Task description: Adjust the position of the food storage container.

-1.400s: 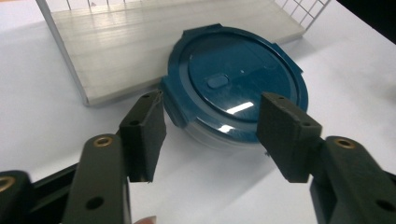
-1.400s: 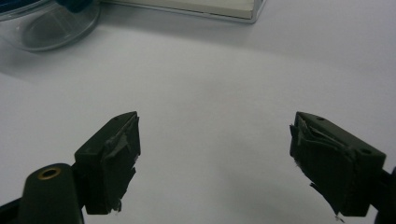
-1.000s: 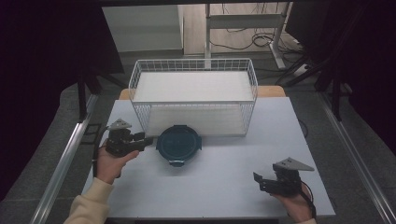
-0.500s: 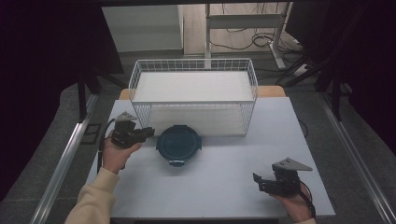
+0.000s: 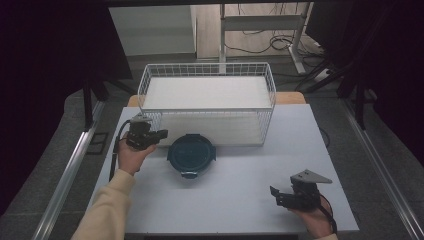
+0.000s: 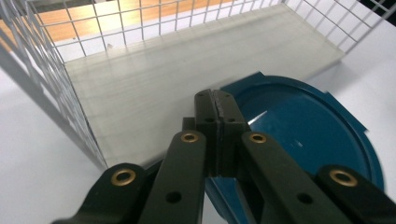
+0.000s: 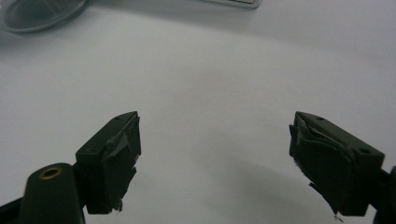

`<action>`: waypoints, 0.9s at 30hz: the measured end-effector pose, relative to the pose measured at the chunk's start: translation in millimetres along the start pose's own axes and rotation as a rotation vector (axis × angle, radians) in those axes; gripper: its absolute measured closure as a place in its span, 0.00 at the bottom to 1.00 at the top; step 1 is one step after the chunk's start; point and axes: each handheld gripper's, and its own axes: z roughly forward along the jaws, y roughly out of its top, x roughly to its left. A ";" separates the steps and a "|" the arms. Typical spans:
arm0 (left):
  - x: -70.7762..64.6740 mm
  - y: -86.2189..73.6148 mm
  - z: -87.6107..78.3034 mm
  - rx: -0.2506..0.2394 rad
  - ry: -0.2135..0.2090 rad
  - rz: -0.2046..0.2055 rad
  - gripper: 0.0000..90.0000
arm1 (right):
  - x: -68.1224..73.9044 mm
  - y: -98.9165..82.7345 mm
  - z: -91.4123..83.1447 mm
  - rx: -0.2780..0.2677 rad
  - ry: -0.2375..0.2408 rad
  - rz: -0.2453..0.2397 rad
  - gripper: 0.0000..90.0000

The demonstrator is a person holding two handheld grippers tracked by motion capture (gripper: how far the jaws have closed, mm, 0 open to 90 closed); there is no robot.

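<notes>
At the table's left side, the left gripper [image 5: 161, 134] hovers just beside the blue round container [image 5: 191, 154], which lies on the white table [image 5: 240, 200] in front of the wire basket [image 5: 207, 107]. Its jaws have just closed completely, pads pressed together with nothing between them, as the left gripper view shows close up. Well apart at the right, the right gripper [image 5: 276, 194] rests with jaws wide and empty.
</notes>
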 end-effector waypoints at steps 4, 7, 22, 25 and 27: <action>-1.2 0.3 11.6 0.015 0.000 0.002 1.00 | 0.3 -0.1 -0.4 -0.003 -0.002 0.001 0.18; -5.1 2.7 18.4 0.027 0.000 0.026 1.00 | 0.4 -0.3 0.1 0.000 -0.005 -0.004 0.18; -4.0 0.4 48.3 0.118 0.038 0.067 1.00 | 1.2 -1.1 1.2 0.004 -0.006 -0.009 0.18; -3.6 -0.8 52.9 0.134 0.045 0.078 1.00 | 1.4 -0.9 0.8 0.002 0.001 -0.004 0.18; -3.8 -1.8 56.4 0.141 0.042 0.082 1.00 | 1.6 -0.7 0.3 -0.001 0.004 -0.002 0.18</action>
